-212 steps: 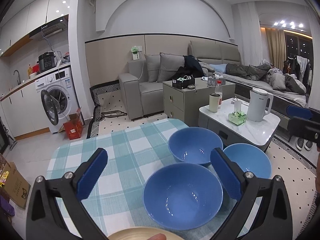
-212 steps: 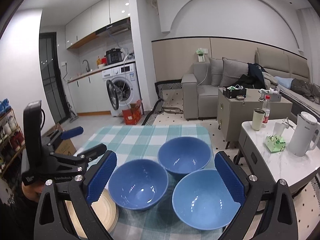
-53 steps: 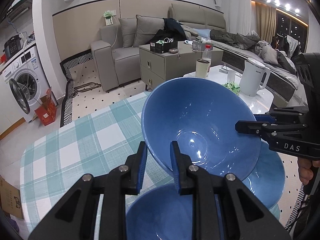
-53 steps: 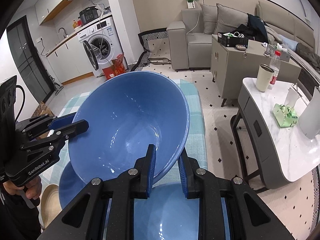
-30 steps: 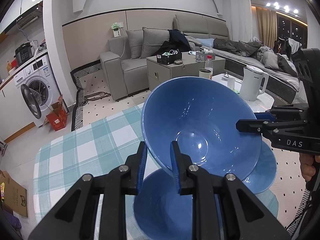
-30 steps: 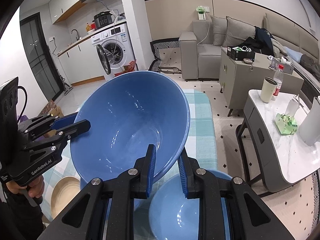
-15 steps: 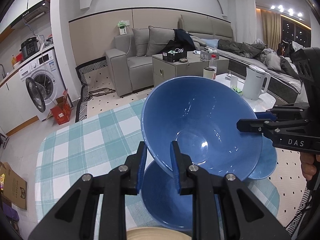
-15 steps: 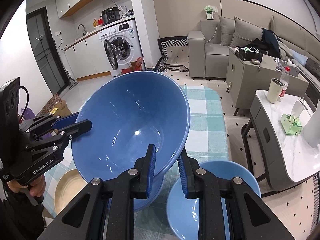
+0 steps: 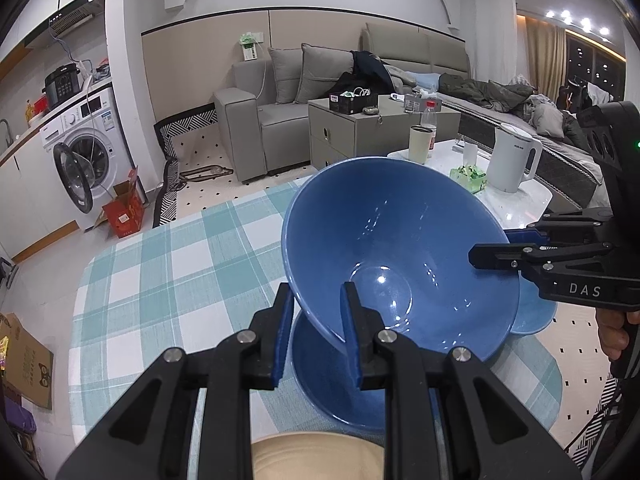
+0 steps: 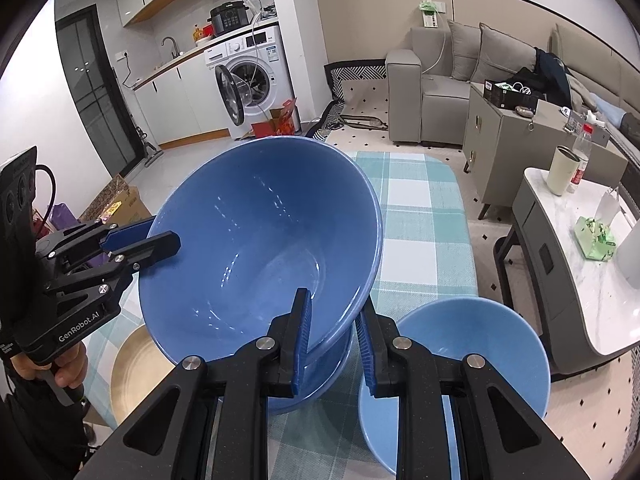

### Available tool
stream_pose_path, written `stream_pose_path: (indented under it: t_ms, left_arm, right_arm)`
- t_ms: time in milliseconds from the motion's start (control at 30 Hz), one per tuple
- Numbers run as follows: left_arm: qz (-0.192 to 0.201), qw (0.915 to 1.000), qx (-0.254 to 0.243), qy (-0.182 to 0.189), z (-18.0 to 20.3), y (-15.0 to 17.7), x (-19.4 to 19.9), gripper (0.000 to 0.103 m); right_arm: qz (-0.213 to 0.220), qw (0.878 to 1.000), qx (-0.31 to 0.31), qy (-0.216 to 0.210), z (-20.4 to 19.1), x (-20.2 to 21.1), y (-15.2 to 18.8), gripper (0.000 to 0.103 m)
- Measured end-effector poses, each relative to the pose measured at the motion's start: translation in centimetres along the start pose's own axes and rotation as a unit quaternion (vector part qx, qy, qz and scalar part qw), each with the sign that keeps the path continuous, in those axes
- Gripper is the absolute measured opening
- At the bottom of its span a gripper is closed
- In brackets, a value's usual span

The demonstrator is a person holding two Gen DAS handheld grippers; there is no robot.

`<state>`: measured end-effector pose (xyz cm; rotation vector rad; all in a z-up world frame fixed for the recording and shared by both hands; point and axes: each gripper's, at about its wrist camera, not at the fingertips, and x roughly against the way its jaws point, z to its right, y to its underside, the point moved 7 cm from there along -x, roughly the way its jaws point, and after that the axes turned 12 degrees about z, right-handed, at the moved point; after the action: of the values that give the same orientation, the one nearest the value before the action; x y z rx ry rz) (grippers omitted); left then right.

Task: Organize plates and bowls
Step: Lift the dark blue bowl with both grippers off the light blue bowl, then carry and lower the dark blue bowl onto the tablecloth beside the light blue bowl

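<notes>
sharing the load, the left gripper (image 9: 316,330) and the right gripper (image 10: 334,344) each clamp their fingers on opposite sides of the rim of the lifted blue bowl (image 9: 400,256), which hangs tilted just above a second blue bowl (image 9: 332,380) on the checked tabletop (image 9: 168,264), apparently to nest it there. a third blue bowl (image 10: 460,364) sits beside, a tan plate (image 10: 136,372) nearby.

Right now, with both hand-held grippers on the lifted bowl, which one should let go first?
Probably the right hand-held gripper: the light blue bowl left to stack sits just beside it, while the left hand-held gripper holds the raised bowl over the lower one.
</notes>
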<state>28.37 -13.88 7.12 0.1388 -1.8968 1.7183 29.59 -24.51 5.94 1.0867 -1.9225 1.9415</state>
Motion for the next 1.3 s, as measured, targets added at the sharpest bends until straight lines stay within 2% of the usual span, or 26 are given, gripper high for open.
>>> stream_pose_path:
  t_ms: [633,1000,1300]
  left_arm:
    - [-0.037,0.9993,0.007,-0.002,-0.2,3.3,-1.3,0.022]
    - [-0.068,0.9976,0.016,-0.002,-0.4,6.1,-2.9,0.022]
    - [-0.074,0.997,0.019,-0.006,-0.7,6.9,-3.5,0.022]
  right_arm:
    - [-0.046,0.999,0.008,-0.007,-1.0,-2.1,3.8,0.023]
    - [-0.065,0.997,0.031,0.009,-1.5,-3.6,5.6,0.023]
    - [-0.071,0.996,0.047,0.017,-1.7,-4.3,6.3,0.024]
